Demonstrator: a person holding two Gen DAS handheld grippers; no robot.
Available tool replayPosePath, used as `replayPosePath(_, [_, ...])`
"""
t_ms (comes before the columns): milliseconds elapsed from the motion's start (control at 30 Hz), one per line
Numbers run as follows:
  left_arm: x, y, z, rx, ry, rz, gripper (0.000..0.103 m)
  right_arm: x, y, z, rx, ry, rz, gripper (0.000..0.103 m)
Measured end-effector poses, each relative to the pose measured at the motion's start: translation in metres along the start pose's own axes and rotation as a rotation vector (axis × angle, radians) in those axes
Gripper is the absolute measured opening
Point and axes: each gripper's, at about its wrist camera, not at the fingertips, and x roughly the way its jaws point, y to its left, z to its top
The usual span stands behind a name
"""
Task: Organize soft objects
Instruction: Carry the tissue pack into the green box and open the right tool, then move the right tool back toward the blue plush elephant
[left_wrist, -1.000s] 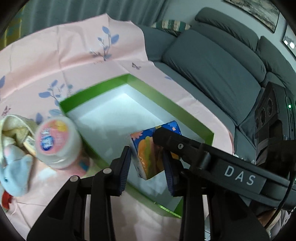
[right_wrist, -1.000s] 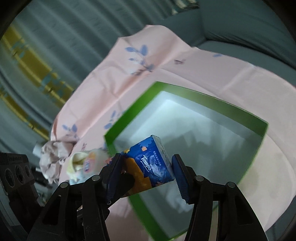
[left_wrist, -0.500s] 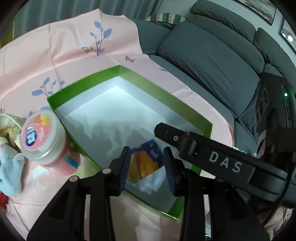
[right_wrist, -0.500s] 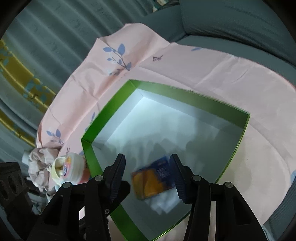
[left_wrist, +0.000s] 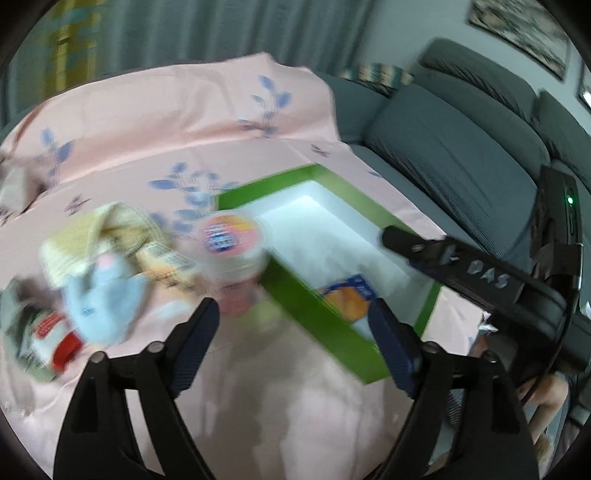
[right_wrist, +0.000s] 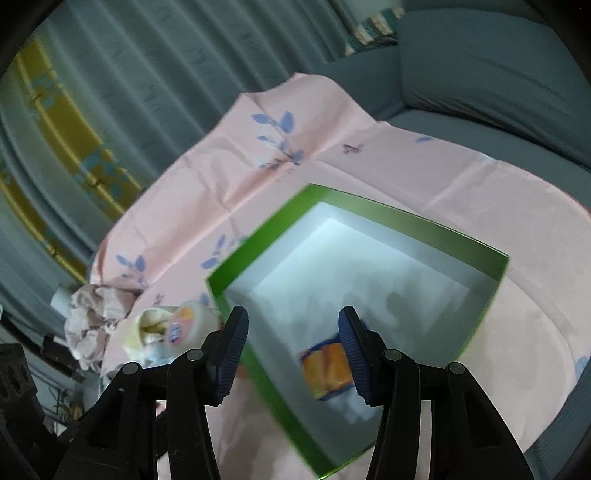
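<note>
The grey sofa (left_wrist: 454, 155) fills the right side of the left wrist view, with a striped cushion (left_wrist: 380, 72) at its far end. A pink cloth with blue leaf print (left_wrist: 177, 122) is spread over the surface below both tools; what carries it cannot be told.

On the cloth sits an open green box with a white interior (right_wrist: 436, 229). A tissue pack, blue and orange (right_wrist: 327, 365), lies flat on the box floor in the near corner, free of both tools.

Just outside the box's left wall stands a round tub with a pink and orange lid (left_wrist: 231, 240), close against the wall. Beside the tub is a heap of soft items: a cream knitted cloth (left_wrist: 110, 229), a pale blue plush toy (left_wrist: 103, 295) resting on it, and a red and white packet (left_wrist: 55, 336) at the edge. All are motion-blurred.

The left tool (left_wrist: 291, 347) has its jaws wide apart, holding nothing, above the cloth and the box's near wall. The right tool (right_wrist: 291, 350) also stands apart and empty, above the box's near corner.
</note>
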Motion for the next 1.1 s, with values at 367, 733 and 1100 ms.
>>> replayPosePath(367, [-0.079,0.132,-0.061,-0.302,-0.068,0.277,0.090,-0.006,0.076,-0.029,-0.152,0.061,0.121,0.084])
replayPosePath(733, [-0.095,0.189,-0.115,-0.540,-0.039,0.308,0.090,0.053,0.187,-0.075,-0.292,0.289,0.148,0.084])
replayPosePath(1100, [-0.102,0.202,-0.128,-0.565,-0.025,0.272,0.090,0.146,0.237,-0.107,-0.420,0.366,-0.103,0.074])
